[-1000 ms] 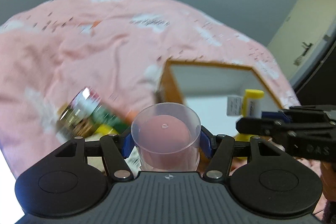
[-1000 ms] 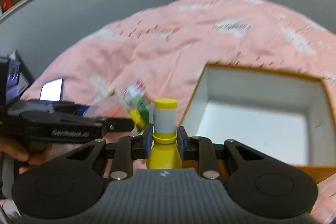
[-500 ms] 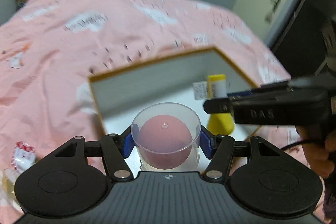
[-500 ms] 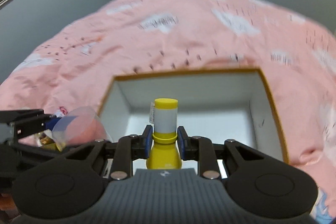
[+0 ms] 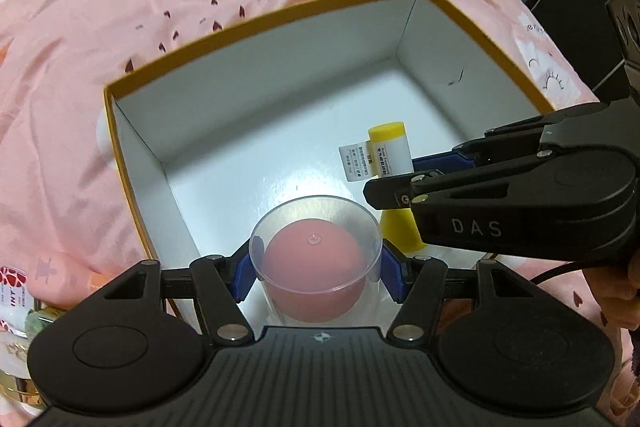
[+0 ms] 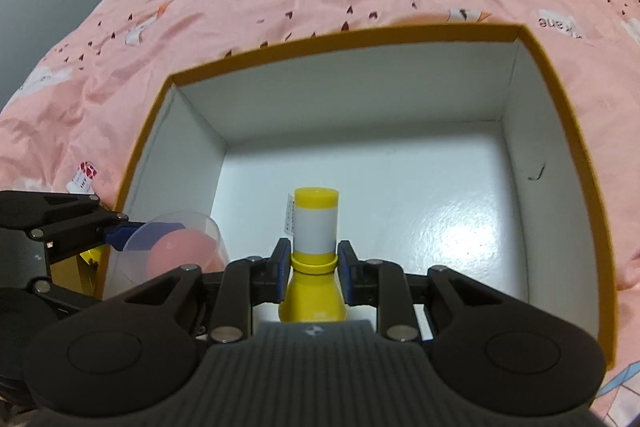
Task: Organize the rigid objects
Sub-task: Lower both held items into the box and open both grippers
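1. Left gripper [image 5: 318,269], jaws half spread, clamps the clear cup [image 5: 315,251] at lower centre, over the box [image 5: 256,27].
2. Right gripper [image 6: 314,277], nearly closed, pinches the yellow bottle [image 6: 314,247] centre-frame.
3. Advice: lower both upright onto the floor, apart, before releasing.

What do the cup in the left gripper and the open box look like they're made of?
Cup: probably clear, glossy plastic; the pink piece inside shows through its wall. Box: likely rigid cardboard, with thin straight walls and folded corners, white inside, mustard rim; its floor glints, so it may be coated.
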`<state>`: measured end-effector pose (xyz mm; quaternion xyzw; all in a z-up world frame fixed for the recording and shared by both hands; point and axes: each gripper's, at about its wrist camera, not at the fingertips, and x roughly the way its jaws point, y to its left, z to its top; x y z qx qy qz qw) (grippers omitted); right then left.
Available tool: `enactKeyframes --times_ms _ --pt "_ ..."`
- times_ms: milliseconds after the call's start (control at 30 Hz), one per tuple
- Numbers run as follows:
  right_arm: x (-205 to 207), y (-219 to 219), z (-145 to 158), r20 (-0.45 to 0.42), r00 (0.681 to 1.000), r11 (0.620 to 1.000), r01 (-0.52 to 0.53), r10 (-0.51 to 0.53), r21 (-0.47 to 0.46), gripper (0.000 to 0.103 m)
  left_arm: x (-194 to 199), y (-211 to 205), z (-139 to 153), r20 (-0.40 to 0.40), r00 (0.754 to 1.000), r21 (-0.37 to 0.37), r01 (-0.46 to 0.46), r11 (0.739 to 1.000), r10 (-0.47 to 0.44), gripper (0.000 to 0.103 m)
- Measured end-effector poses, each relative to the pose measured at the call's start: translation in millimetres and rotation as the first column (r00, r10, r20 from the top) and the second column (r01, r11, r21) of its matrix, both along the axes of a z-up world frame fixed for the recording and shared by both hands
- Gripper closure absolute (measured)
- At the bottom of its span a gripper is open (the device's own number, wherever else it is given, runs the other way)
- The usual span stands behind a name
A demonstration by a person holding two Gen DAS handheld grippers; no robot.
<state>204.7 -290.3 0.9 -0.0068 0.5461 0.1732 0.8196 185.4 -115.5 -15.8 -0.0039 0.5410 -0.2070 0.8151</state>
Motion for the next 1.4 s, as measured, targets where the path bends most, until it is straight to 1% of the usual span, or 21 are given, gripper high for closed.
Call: enactKeyframes --times_ms 67,233,367,400,433,500,600,667,800,900,967,1067,1167,1233,1400 --pt "1.2 1.4 -3.9 -0.014 1.0 1.0 -0.009 0.009 0.003 0.08 0.1 0.6 -3.8 -0.015 1.0 -0.002 -0.003 1.0 0.003 0.032" --pt "3.0 7.0 -13.3 -0.041 0.999 1.0 -0.024 0.024 0.003 0.08 -3.1 -0.1 -3.4 -0.003 1.0 0.007 -0.003 1.0 0.003 0.032" --pt "2.6 9.4 -16.3 -0.05 0.998 1.0 -0.022 0.023 0.007 0.08 -4.6 -2.7 -2.4 0.019 1.0 0.019 -0.004 1.0 0.003 0.028" --pt "2.5 9.7 -16.3 -0.051 0.998 1.0 -0.021 0.021 0.007 0.08 -5.7 -2.2 -2.2 0.023 1.0 0.012 -0.005 1.0 0.005 0.027" --pt "2.0 9.5 -16.0 -0.051 0.998 1.0 -0.021 0.021 0.007 0.08 -6.7 -1.5 -2.8 0.024 1.0 0.004 -0.008 1.0 0.008 0.022" --pt "1.9 8.8 -15.8 -0.051 0.998 1.0 -0.02 0.021 0.007 0.079 -8.6 0.7 -2.8 0.042 0.999 -0.012 -0.009 1.0 0.01 0.019" --pt "1.0 8.2 -15.9 -0.052 0.999 1.0 -0.013 0.013 0.009 0.079 -15.1 7.4 0.0 0.078 0.996 -0.029 -0.035 0.999 0.037 0.019" --pt "0.8 7.3 -15.2 -0.052 0.999 1.0 -0.007 0.007 0.009 0.079 -21.7 16.7 5.4 0.102 0.992 -0.066 -0.062 0.996 0.068 0.019" --pt "1.4 10.4 -17.0 -0.059 0.998 1.0 -0.012 0.012 -0.005 0.079 -32.7 42.7 17.2 0.148 0.975 -0.139 -0.143 0.98 0.163 0.019" --pt "1.7 17.1 -21.4 -0.071 0.997 1.0 -0.025 0.025 0.0 0.079 -39.0 57.8 23.2 0.15 0.968 -0.208 -0.17 0.963 0.203 0.019" --pt "1.0 22.7 -24.5 -0.08 0.996 0.999 -0.035 0.036 0.008 0.079 -42.4 62.6 28.2 0.155 0.961 -0.236 -0.188 0.953 0.228 0.018" --pt "-0.1 30.8 -28.4 -0.095 0.994 0.999 -0.048 0.05 0.022 0.079 -45.9 69.1 32.5 0.167 0.951 -0.251 -0.216 0.944 0.262 0.018" --pt "-1.1 38.5 -30.7 -0.103 0.992 0.998 -0.064 0.067 0.027 0.079 -47.5 74.7 32.4 0.159 0.946 -0.259 -0.236 0.937 0.283 0.018" --pt "-2.6 41.6 -31.5 -0.099 0.992 0.997 -0.07 0.071 0.014 0.079 -47.9 76.8 31.7 0.155 0.945 -0.261 -0.241 0.935 0.287 0.018" --pt "-4.9 41.8 -29.6 -0.087 0.994 0.997 -0.072 0.071 -0.007 0.073 -47.8 78.2 30.7 0.151 0.944 -0.267 -0.246 0.932 0.293 0.018"
